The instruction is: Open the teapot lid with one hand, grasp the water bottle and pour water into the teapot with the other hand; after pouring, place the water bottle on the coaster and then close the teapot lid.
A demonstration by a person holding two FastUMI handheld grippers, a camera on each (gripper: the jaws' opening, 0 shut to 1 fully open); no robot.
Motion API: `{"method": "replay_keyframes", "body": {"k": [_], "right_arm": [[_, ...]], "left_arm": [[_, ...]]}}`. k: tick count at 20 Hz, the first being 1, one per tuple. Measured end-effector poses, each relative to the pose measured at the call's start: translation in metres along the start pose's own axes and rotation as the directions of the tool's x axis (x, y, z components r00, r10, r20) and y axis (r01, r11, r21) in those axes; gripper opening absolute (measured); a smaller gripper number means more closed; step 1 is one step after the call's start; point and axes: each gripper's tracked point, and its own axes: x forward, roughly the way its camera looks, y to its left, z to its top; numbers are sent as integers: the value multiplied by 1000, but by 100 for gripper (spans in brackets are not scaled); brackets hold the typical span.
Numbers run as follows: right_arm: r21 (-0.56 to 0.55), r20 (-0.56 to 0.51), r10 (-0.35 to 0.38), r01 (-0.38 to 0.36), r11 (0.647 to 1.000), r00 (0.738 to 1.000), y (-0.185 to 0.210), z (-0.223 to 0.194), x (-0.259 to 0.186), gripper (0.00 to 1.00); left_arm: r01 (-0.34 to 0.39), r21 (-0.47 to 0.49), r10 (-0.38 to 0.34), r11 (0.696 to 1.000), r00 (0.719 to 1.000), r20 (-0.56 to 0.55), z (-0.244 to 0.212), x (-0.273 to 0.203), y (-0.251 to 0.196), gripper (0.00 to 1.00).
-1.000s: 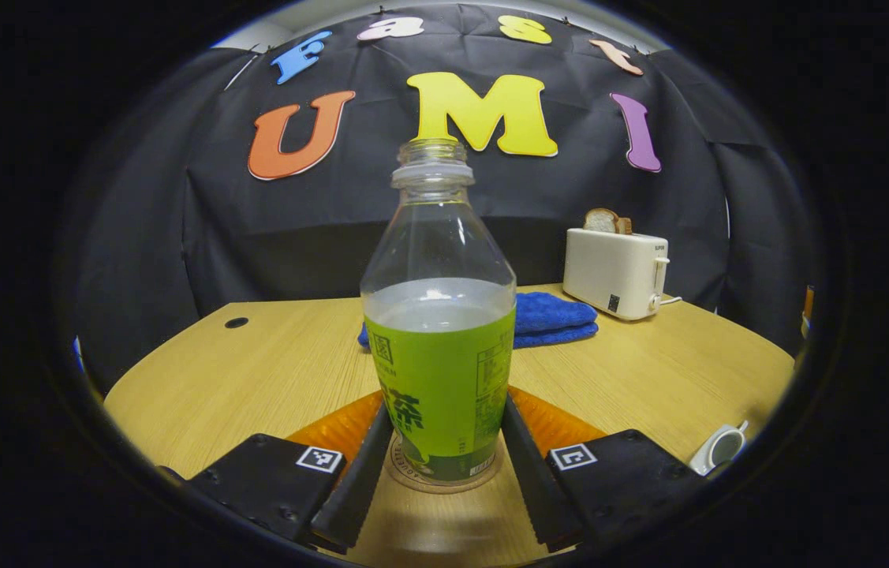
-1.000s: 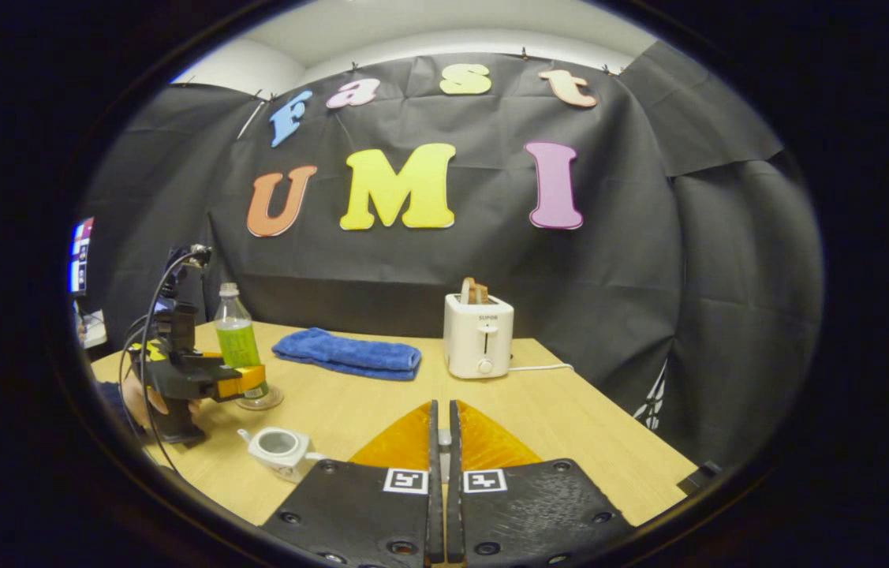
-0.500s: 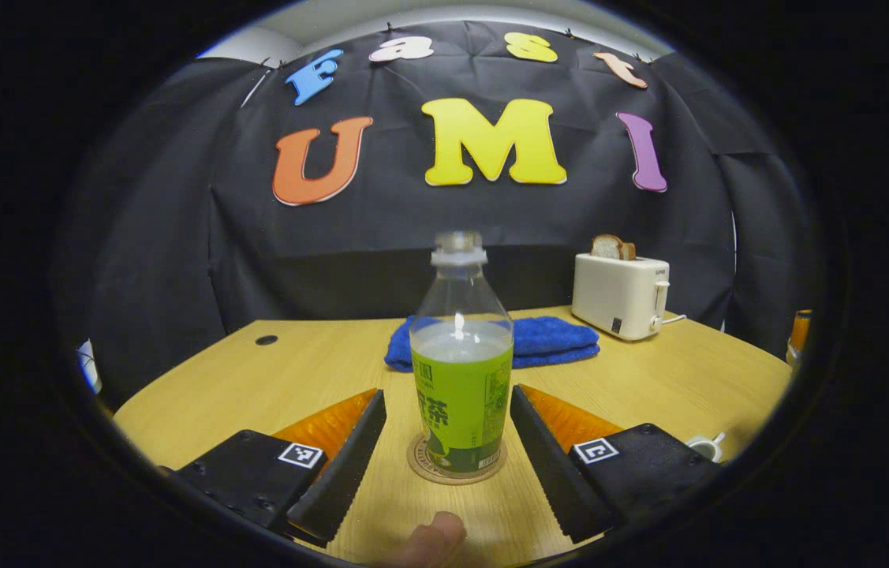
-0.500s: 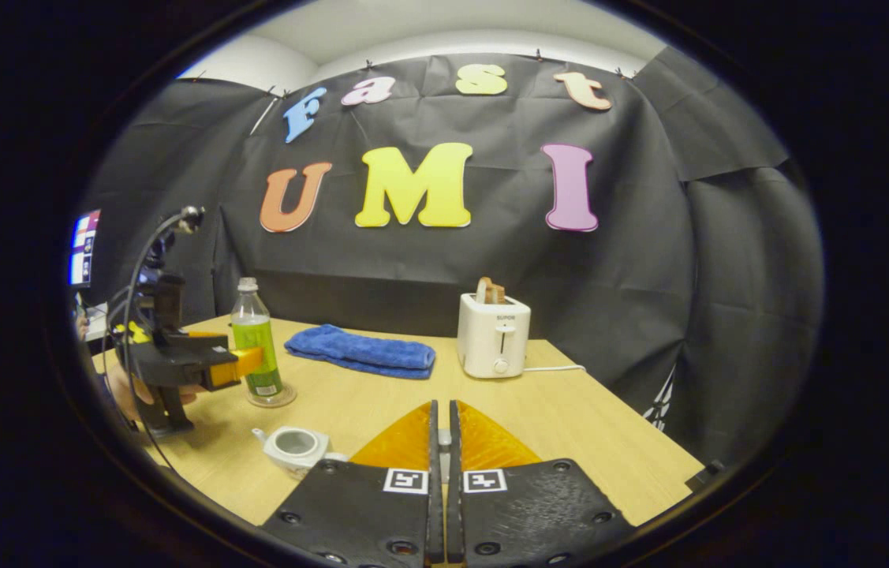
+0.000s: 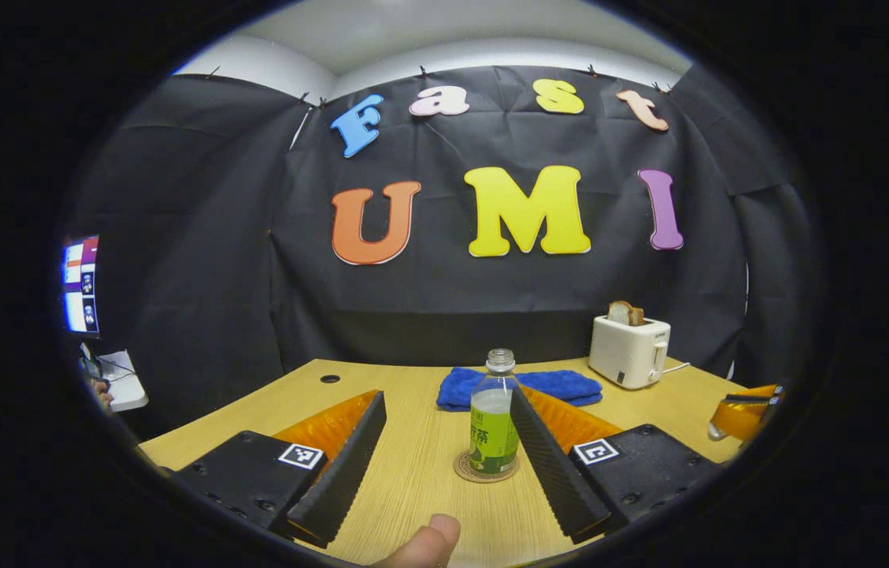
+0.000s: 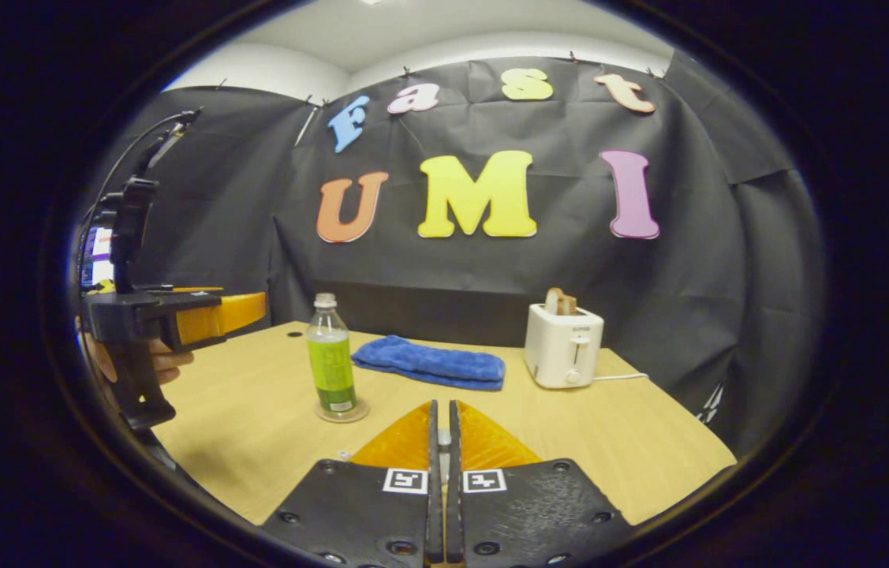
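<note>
The water bottle, clear with a green label and no cap, stands upright on the round coaster. My left gripper is open, well back from the bottle, touching nothing. A thumb shows below it. In the right gripper view the bottle stands on the coaster, with the left gripper raised to its left. My right gripper is shut, a pale sliver of the teapot lid between its fingers. The lid also shows as a white piece under it. A white edge of the teapot peeks out.
A folded blue towel lies behind the bottle. A white toaster holding bread stands at the back right, its cord trailing right. The wooden table has a cable hole at the back left. A lit screen sits far left.
My left gripper opened off the bottle, leaving it on the coaster, then drew back and rose. The right gripper, still shut, shifted so the open teapot slipped beneath its view.
</note>
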Motion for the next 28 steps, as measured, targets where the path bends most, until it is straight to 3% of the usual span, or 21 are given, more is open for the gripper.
{"method": "replay_keyframes", "body": {"k": [6,9,12,20,23,25,28], "right_arm": [[-8,-18,78,-78,997,997,40,-7,20,1],[-1,-31,73,-73,997,997,47,-20,30,2],[0,-42,45,-45,999,998,40,-32,37,2],[29,-105,18,-15,999,994,31,-74,64,2],[34,-77,20,-17,999,997,30,-77,64,2],[33,-69,32,-29,999,997,32,-77,64,6],[23,-67,-1,2,1000,998,25,-74,61,30]], "left_arm": [[-75,53,75,996,997,1,5,-36,37,100],[-24,-3,24,1000,1000,-12,1,-37,31,99],[-21,-23,20,1000,999,-38,-8,-38,36,99],[32,-20,-33,999,998,-47,-8,-37,25,99],[47,-13,-48,999,998,-41,-7,-38,22,99],[64,-7,-65,998,997,-37,-7,-38,18,99],[75,-6,-75,997,996,-52,-11,-35,14,99]]}}
